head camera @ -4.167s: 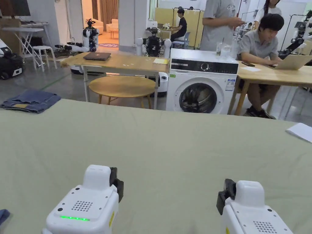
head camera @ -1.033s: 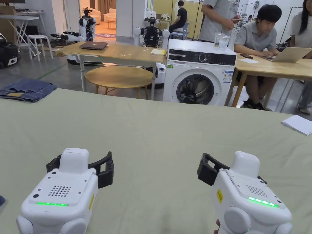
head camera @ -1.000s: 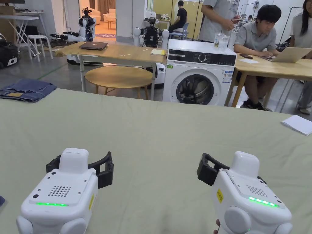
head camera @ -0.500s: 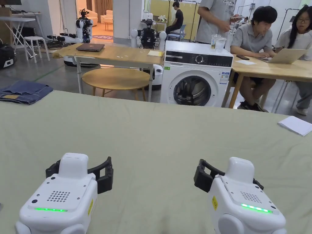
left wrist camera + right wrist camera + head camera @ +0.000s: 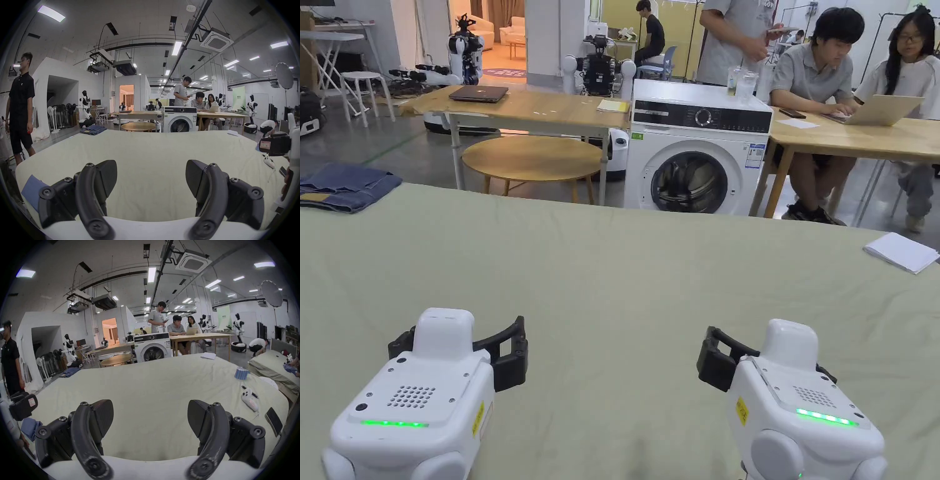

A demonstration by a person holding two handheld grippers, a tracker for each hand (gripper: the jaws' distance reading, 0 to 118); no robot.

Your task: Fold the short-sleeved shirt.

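Both grippers hover low over the pale green cloth-covered table (image 5: pixel 625 269), side by side near its front edge. My left gripper (image 5: pixel 456 337) is open with nothing between its jaws, as the left gripper view (image 5: pixel 151 178) confirms. My right gripper (image 5: pixel 769 359) is open too and just as empty in its own view (image 5: pixel 150 418). A piece of blue cloth (image 5: pixel 31 188) lies at the near left edge of the table, left of the left gripper, also visible as the blue cloth (image 5: pixel 30 426). I cannot tell whether it is the shirt.
Folded jeans (image 5: pixel 344 187) lie at the far left corner and a white folded sheet (image 5: pixel 900 252) at the far right. On the right side lie a white controller (image 5: pixel 249 400), a dark phone (image 5: pixel 274 420) and a blue bundle (image 5: pixel 241 373). A washing machine (image 5: pixel 697 165) and people stand beyond.
Since 4.2 s ago both grippers' jaws have spread apart. In the last second the grippers hold still; the head camera has shifted, and a person has come into view at the far desk.
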